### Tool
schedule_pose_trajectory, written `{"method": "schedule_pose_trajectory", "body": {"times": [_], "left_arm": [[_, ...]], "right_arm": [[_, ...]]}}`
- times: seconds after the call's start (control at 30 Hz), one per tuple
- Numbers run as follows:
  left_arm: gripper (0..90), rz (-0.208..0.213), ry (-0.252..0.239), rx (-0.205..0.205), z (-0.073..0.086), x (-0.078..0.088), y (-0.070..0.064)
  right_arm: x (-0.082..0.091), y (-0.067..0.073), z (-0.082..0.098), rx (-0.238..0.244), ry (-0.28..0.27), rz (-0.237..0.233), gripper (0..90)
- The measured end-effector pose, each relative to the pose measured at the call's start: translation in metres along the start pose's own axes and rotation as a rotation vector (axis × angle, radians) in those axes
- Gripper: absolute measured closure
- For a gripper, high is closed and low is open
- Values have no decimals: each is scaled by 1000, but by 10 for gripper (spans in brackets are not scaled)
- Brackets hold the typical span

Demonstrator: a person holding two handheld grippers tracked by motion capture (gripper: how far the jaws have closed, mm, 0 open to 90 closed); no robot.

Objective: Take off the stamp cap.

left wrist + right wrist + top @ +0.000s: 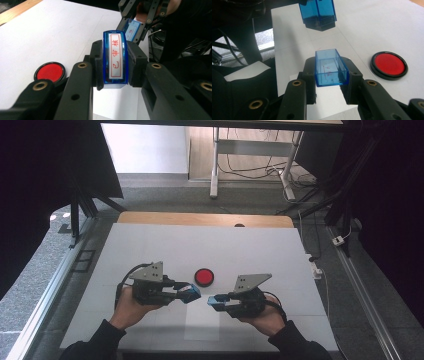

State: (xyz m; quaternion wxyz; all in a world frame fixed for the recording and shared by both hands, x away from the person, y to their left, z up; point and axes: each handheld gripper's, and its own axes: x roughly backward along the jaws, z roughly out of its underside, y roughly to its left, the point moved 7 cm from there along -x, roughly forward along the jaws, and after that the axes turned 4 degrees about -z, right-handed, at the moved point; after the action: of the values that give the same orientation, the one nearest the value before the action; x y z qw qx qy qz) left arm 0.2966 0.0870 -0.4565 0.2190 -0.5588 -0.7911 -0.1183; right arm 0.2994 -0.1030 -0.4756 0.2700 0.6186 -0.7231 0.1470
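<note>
Above the white table (150, 245), the person holds two grippers facing each other, and each one is clamped on a part of a blue stamp. The left gripper (115, 61) holds the stamp body (115, 60) tight between its jaws; its white face with red characters points toward the other hand. The right gripper (331, 68) is closed on the clear blue cap (331, 68), whose open side looks toward the stamp body, and some red ink marks show inside it. In the high view the stamp body (189, 292) and the cap (216, 301) are near each other but still apart, with a small gap between them, just in front of the round red ink pad (204, 276) that lies on the table. I judge that the two parts are about to be joined, or were only now separated; the pictures alone cannot decide this. The risk from here is bad alignment: the cap sits a little lower and at a slight angle to the body, so if the hands push together like this, the rim can catch on the edge, and one part may twist or slip out of the jaws. The inked face can also touch the jaws or the table and leave red marks.
</note>
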Motion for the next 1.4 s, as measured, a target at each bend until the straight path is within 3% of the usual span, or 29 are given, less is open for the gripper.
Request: {"method": "schedule_pose_trajectory", "body": {"times": [0.3,0.8,1.4], "left_arm": [[700,-38,29,20,1,-2,6],[700,-95,62,49,-2,-5,18],[700,-134,68,88,-8,-13,37]], "right_arm": [[13,-1,5,-42,-17,39,683],[29,1,13,-32,-29,93,682],[54,-5,33,-97,-50,190,682]]}}
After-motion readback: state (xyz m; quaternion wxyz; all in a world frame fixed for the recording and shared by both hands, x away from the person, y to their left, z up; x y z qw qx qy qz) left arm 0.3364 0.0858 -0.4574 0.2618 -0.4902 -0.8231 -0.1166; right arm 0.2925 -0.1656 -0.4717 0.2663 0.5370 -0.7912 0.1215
